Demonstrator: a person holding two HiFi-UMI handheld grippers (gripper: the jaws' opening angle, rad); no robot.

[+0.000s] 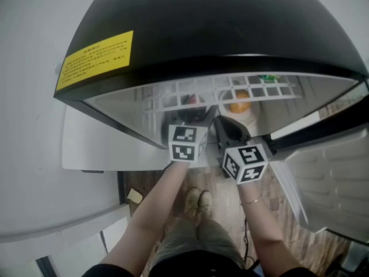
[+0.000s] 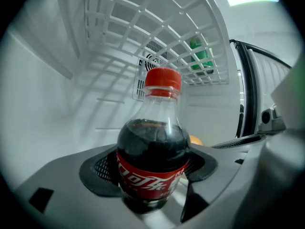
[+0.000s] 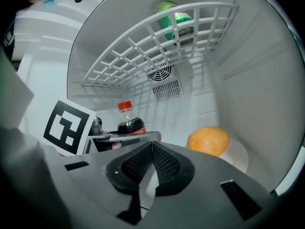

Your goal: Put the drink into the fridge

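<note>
Left gripper view: the bottle [image 2: 155, 147] is standing upright inside the fridge [image 2: 57, 104], between the left hand-held gripper's [image 2: 151, 167] widely spread jaws. The right hand-held gripper [image 3: 151, 163] is hovering closed and empty. Release step, apparently; next calls for backing straight out without tipping it.

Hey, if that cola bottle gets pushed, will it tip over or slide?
The cola bottle looks nearly full, dark liquid up to its shoulder, so probably heavy for its size. Tall and narrow under its red cap, it could tip if pushed high. Its smooth rounded plastic may slip.
</note>
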